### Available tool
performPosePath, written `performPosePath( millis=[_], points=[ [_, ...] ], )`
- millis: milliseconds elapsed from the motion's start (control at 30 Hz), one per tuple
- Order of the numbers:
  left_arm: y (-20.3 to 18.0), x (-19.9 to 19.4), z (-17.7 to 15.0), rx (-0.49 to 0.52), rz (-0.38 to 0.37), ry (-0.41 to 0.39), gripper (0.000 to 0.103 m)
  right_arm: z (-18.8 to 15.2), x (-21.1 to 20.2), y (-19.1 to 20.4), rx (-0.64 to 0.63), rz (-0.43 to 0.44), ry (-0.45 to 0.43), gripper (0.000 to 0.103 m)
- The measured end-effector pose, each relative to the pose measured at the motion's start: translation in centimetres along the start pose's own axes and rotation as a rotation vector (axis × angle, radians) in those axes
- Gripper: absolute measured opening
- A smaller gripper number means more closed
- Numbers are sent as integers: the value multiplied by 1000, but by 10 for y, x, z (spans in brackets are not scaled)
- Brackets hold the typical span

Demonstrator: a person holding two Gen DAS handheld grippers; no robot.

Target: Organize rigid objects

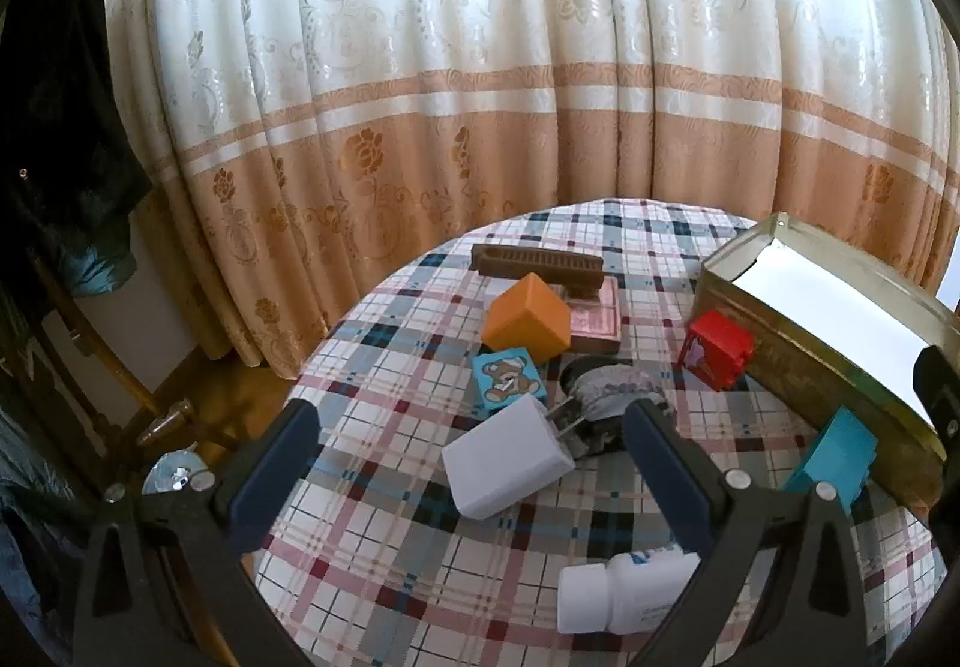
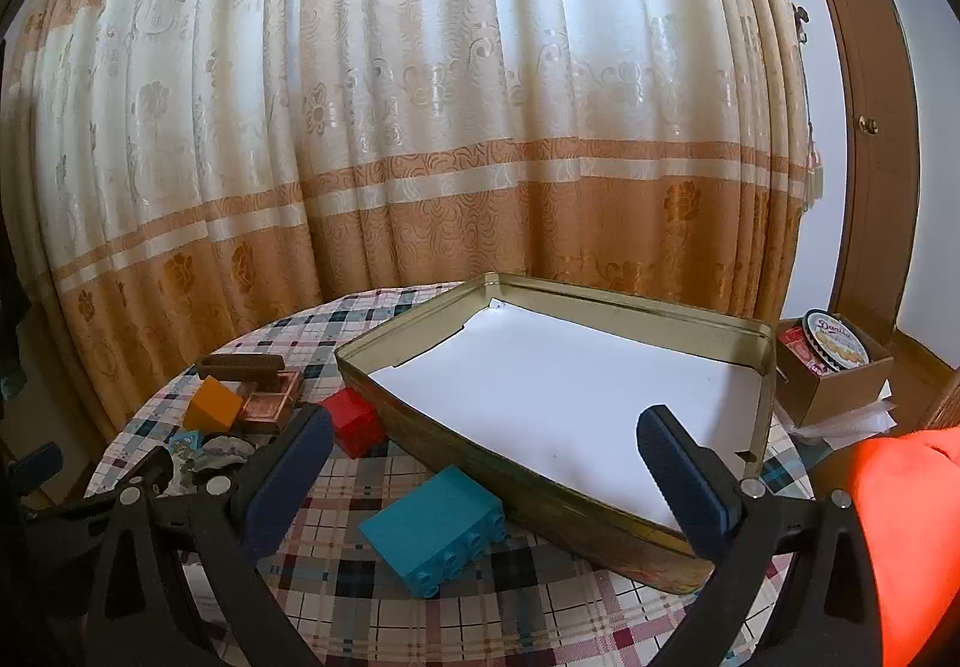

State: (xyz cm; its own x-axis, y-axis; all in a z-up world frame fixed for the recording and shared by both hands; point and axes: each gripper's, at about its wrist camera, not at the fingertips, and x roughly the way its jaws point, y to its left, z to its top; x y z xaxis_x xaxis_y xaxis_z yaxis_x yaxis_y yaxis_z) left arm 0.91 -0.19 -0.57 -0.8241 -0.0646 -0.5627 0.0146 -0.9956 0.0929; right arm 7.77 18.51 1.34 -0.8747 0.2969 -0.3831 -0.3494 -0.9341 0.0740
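Task barely beginning: the tin [image 2: 708, 331] is sitting empty, while the charger [image 1: 507, 466], bottle [image 1: 624, 595] and blocks [image 2: 438, 532] are lying loose on the counter [image 1: 384, 559]; left claw [image 1: 468, 463] and right claw [image 2: 486, 469] are gaping wide, holding nothing.

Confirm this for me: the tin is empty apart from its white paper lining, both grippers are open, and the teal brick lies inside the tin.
Not quite. The teal brick lies on the tablecloth outside the tin, beside its near wall, as the right wrist view shows. The rest holds: only white lining inside, left gripper and right gripper open.
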Motion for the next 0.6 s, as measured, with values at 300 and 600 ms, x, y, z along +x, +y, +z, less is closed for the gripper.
performPosePath(
  millis=[300, 600],
  points=[
    [-1, 1, -6, -21, -5, -22, 103, -1, -2, 0, 0, -13, -6, 102],
    [-2, -2, -6, -26, 0, -38, 103, -1, -2, 0, 0, -27, -13, 102]
  ],
)
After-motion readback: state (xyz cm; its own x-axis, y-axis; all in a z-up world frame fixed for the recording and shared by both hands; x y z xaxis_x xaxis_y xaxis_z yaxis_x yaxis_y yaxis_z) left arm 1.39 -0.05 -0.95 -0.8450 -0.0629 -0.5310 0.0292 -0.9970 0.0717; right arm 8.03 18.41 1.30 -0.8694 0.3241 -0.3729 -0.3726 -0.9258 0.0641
